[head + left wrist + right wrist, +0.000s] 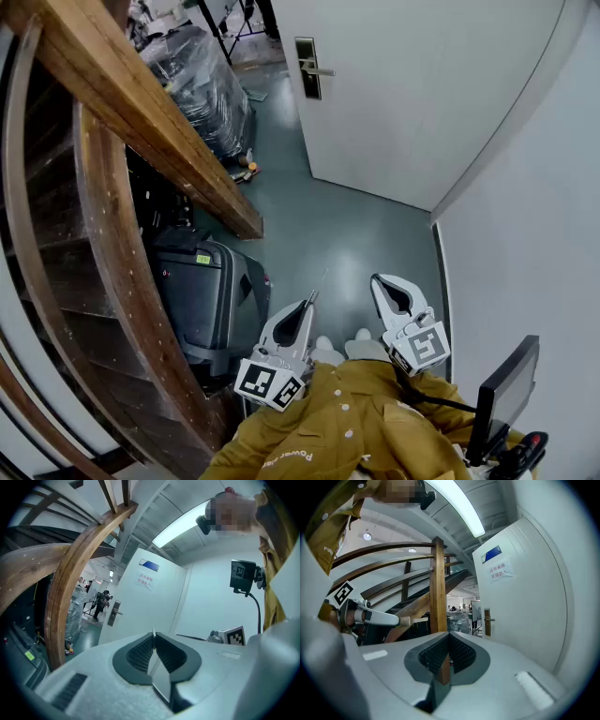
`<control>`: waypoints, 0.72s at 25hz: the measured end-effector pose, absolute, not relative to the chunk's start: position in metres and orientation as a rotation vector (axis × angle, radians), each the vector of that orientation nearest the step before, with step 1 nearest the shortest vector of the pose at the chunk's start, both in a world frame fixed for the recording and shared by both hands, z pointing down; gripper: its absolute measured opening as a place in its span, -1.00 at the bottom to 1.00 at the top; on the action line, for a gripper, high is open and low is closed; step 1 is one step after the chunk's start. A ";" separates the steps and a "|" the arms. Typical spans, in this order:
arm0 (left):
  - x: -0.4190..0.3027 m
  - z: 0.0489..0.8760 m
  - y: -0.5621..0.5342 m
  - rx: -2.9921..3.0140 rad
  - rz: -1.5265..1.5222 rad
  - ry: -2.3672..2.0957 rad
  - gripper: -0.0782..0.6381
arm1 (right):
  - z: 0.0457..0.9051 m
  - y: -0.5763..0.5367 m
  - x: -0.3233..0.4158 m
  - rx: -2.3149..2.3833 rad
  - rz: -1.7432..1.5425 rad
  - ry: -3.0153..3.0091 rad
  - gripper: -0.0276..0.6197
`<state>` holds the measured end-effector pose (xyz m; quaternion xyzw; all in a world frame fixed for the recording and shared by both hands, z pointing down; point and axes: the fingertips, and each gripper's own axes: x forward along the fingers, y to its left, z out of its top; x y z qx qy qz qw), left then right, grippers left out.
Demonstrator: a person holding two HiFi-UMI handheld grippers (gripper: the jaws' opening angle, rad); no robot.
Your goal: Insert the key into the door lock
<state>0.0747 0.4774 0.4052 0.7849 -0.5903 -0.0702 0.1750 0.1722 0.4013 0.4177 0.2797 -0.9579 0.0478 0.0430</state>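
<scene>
The white door (422, 84) stands ahead, a few steps away, with its dark lock plate and lever handle (307, 67) near its left edge. Both grippers are held low in front of my body, far from the lock. My left gripper (310, 297) is shut on a thin metal key (320, 281), whose blade (153, 633) pokes out past the closed pads (140, 651) towards the door. The lock plate (114, 612) shows small beyond it. My right gripper (377, 279) is shut with nothing in it, and its view shows the lock (487, 622) and the left gripper's key (419, 619).
A wooden staircase with a heavy handrail (141, 112) fills the left side. Under it stand a black case (202, 291) and plastic-wrapped goods (202, 80). A white wall (525, 234) closes the right. A dark screen (506, 389) is at my lower right. People stand beyond the doorway (101, 603).
</scene>
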 end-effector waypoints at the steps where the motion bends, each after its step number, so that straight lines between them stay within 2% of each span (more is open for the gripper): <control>1: 0.075 0.403 0.478 2.224 -0.204 -1.672 -0.71 | 0.416 0.401 0.173 0.855 0.139 -2.927 -0.90; 18: 0.071 0.400 0.482 2.214 -0.251 -1.643 -0.71 | 0.402 0.399 0.179 0.877 0.160 -2.961 -0.90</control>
